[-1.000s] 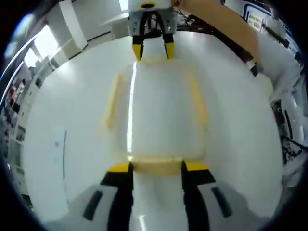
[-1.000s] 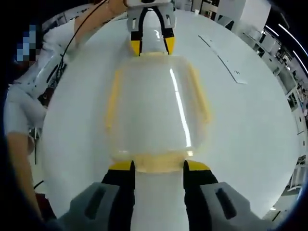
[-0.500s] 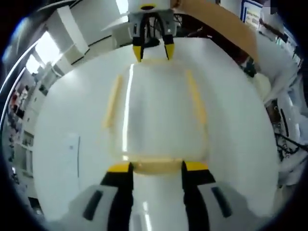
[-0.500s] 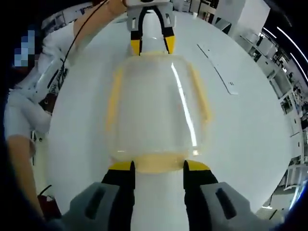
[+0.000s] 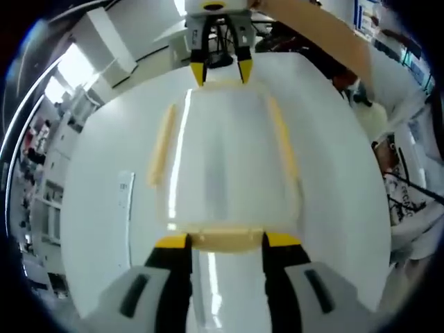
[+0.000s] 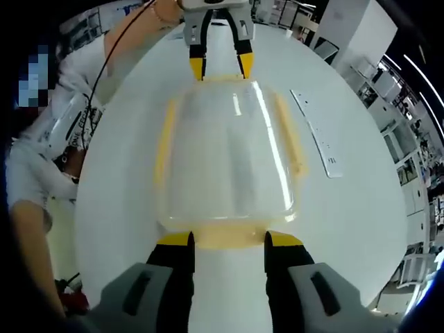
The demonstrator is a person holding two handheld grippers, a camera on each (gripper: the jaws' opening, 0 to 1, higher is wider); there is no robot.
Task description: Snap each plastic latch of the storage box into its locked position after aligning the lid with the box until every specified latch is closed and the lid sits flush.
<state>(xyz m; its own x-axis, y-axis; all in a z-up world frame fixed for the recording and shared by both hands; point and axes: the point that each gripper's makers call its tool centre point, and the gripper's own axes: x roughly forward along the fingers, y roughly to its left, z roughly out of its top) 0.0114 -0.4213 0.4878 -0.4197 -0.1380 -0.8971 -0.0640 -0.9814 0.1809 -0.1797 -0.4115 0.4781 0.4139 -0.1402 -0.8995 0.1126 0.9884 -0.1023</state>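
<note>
With the clear, glossy plastic storage box [image 5: 225,166] lying mid-way on the round white table [image 5: 90,229], its soft-yellow end latches [image 6: 229,234] are each bracketed by the parted yellow-tipped left gripper [image 5: 227,240] and right gripper [image 6: 229,239], so equal, square inward pressure is advised.
</note>
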